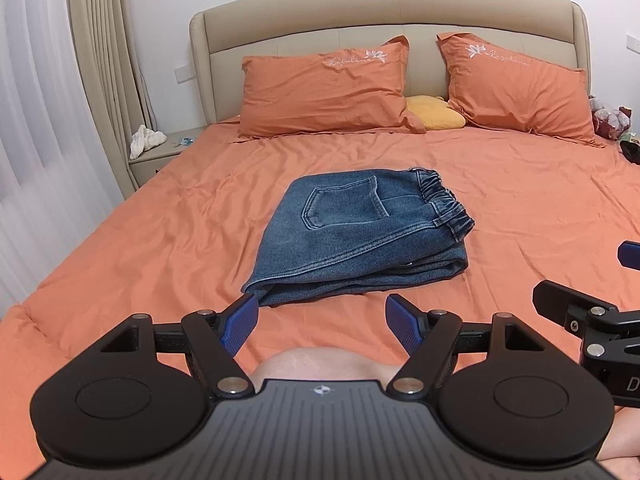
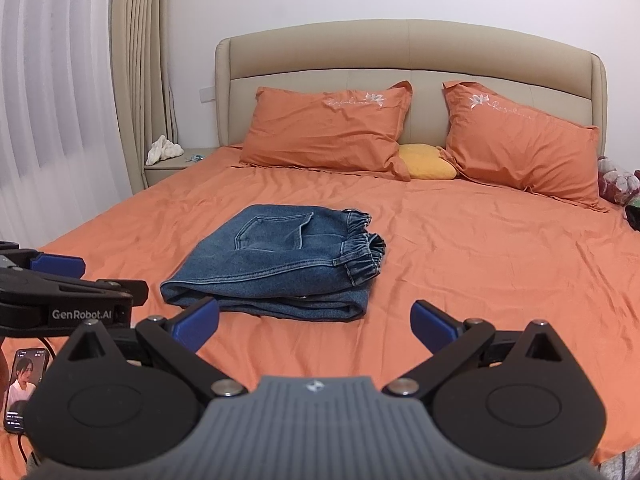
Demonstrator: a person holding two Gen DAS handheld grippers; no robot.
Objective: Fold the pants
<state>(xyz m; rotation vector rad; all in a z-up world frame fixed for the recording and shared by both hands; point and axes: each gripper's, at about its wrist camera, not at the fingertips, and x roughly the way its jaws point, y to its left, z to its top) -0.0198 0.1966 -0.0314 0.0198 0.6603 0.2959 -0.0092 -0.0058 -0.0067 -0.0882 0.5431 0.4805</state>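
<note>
now | left claw (image 1: 322,322) agape, empty | right claw (image 2: 314,326) agape, empty | both tilted down, short of folded pants (image 1: 360,236)

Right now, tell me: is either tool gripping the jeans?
No. The folded jeans lie alone on the orange sheet, with the left tool and the right tool open short of them.

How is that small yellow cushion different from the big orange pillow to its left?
The yellow cushion is much smaller than the orange pillow. The cushion is plain yellow; the pillow is orange with a white embroidered flower and lettering. The pillow leans up against the headboard, while the cushion sits low, tucked between the two pillows and partly hidden by them. Both rest at the head of the bed.
</note>
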